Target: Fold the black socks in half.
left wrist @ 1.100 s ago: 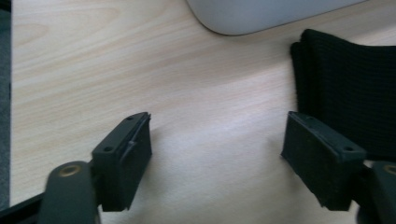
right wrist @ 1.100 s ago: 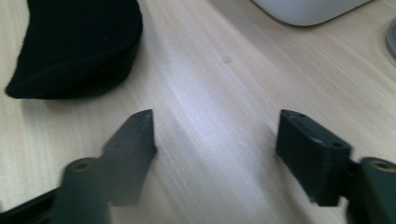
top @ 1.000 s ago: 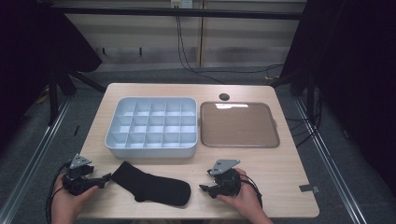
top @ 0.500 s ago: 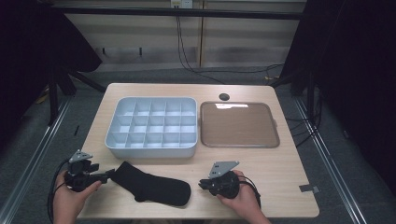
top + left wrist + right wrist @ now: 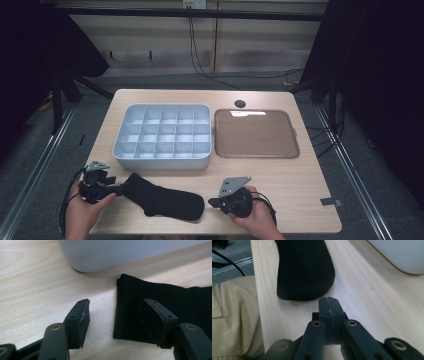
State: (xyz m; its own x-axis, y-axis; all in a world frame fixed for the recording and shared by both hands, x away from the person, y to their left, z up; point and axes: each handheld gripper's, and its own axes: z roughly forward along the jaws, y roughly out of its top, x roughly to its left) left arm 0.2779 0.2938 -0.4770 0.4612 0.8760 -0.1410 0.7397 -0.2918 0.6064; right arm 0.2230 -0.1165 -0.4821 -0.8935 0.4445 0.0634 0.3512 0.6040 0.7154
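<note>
High view first: the left tool (image 5: 121, 189) sits at the cuff end of a black sock (image 5: 165, 200) lying flat on the tabletop (image 5: 300, 175), just in front of the grey divided tray (image 5: 162, 136). Its jaws have just been closing, half open, one over the cuff, not pinching it. Further right, the right tool (image 5: 212, 202) is fully closed, empty, just short of the toe.

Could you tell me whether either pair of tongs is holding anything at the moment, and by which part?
Nothing is held. The left tongs, jaws just closing, straddle the cuff corner of the black sock without pinching it; the right tongs are shut empty short of its toe.
</note>
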